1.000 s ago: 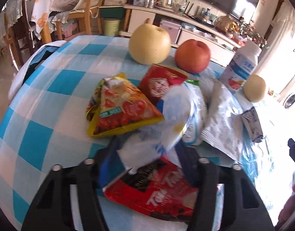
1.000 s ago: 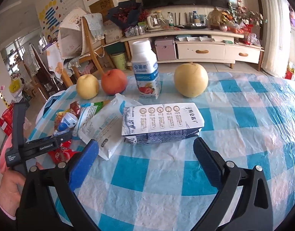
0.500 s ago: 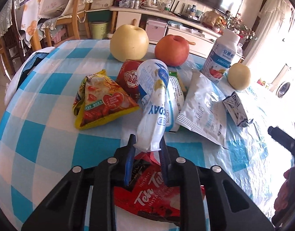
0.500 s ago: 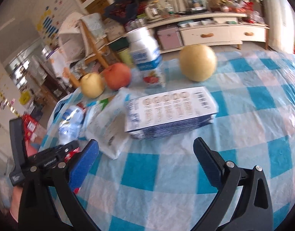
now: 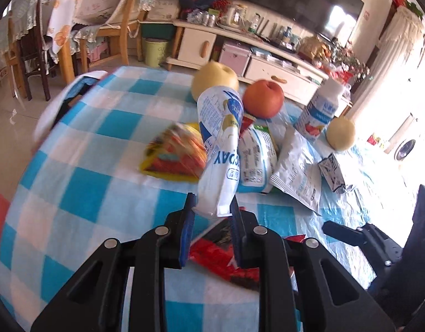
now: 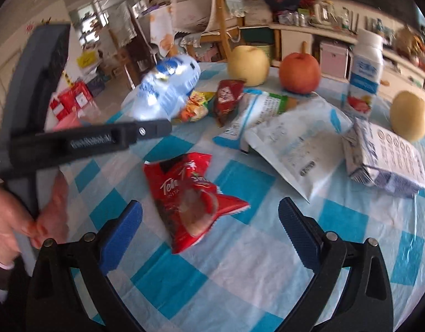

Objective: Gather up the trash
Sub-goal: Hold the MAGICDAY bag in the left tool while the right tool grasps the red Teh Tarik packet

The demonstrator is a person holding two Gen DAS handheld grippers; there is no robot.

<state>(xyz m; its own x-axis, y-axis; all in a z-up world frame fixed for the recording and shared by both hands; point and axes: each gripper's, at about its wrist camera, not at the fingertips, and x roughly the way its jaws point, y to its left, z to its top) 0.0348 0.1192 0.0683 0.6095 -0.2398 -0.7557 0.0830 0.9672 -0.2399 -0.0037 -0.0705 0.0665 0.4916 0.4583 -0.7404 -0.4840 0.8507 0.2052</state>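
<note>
Trash barely started — your left gripper (image 5: pixel 211 215) is clamped on one white-blue wrapper (image 5: pixel 222 149), lifted, frame centre. Your right gripper (image 6: pixel 209 221), fingers apart, hovers over the red packet (image 6: pixel 190 196); other wrappers lie upper right on the tablecloth (image 6: pixel 240 276).

Bright daylight is admitted from the right; the window side (image 5: pixel 400 127) is blown out. Heavy fisheye bending w/ dark vignetted corners is seen. The yellow snack bag (image 5: pixel 176 155) & white-blue wrapper (image 6: pixel 165 91) are motion-blurred.
</note>
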